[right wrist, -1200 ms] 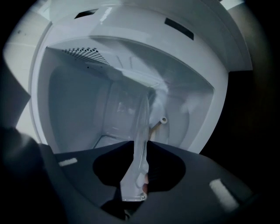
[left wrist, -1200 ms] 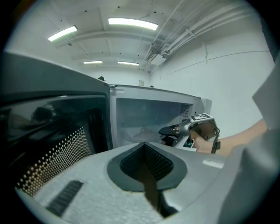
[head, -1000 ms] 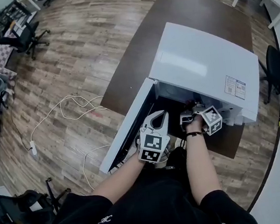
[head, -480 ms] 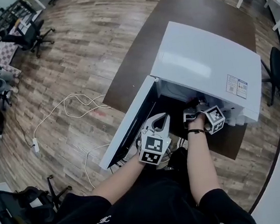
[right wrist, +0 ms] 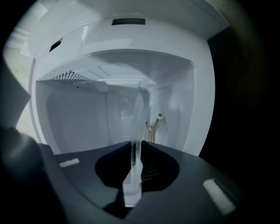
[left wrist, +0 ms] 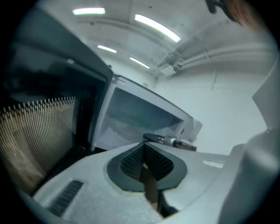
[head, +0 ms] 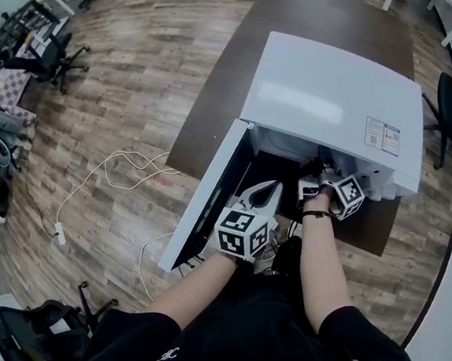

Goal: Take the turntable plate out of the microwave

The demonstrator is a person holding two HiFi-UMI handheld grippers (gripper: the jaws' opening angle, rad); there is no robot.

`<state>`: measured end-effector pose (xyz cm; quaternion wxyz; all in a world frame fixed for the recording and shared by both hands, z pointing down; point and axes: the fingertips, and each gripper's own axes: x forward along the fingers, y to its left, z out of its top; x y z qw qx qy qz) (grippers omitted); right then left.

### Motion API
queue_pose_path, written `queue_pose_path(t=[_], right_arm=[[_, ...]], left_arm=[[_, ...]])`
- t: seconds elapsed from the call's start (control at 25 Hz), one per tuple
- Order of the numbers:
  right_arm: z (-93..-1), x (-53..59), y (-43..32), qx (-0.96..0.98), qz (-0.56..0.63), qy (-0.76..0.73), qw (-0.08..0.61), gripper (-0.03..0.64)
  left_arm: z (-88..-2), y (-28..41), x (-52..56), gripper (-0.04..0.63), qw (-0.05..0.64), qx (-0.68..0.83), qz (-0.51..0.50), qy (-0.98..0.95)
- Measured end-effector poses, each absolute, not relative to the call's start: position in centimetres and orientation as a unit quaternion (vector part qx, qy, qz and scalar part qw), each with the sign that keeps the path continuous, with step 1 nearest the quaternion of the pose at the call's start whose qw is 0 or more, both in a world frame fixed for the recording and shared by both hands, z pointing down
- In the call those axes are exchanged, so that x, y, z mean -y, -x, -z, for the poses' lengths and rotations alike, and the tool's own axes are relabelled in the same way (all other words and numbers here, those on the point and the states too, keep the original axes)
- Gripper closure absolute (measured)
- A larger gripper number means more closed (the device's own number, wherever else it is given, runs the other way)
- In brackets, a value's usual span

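**Plate (right wrist: pixel 137 124) grabbed, not out of the microwave (head: pixel 330 97) yet**

Head view: the door (head: pixel 202 215) hangs open and both grippers sit at the mouth of the cavity.

Left gripper (left wrist: pixel 144 153) view: jaws pressed together on nothing, just parked by the opening.

Right gripper (right wrist: pixel 134 151) view: jaws have just closed onto the plate's rim. The glass sits edge-on between the pads, inside the cavity.

Left to do, I'd say: lift it and pull it out.

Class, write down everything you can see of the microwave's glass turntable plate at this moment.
The turntable plate is clear, colourless glass, seen edge-on in the right gripper view as a thin pale sliver. Its near rim is pinched between the pads of the right gripper, whose jaws have just been closing on it. The rest reaches back into the white microwave cavity; its outline cannot be made out.
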<state>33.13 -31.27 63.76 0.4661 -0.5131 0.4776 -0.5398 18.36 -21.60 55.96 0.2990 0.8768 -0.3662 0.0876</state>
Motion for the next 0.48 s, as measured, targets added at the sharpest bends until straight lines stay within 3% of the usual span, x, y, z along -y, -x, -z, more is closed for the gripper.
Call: queue_pose_path(t=[0.12, 0.32, 0.48], right_arm=[[-63.8, 31.0, -33.5, -0.479, 0.540, 0.505, 0.474, 0.574], [-62.7, 30.3, -33.6, -0.484, 0.544, 0.484, 0.485, 0.574], [-61.6, 29.6, -33.8, -0.497, 0.544, 0.467, 0.489, 0.572]], left_arm=[[-55.6, -19.5, 22.6, 0.568, 0.375, 0.351, -0.017, -0.858], [-55.6, -20.6, 23.6, 0.529, 0.374, 0.347, 0.001, -0.860], [-56.7, -21.4, 24.1, 0.493, 0.428, 0.349, 0.037, -0.833]])
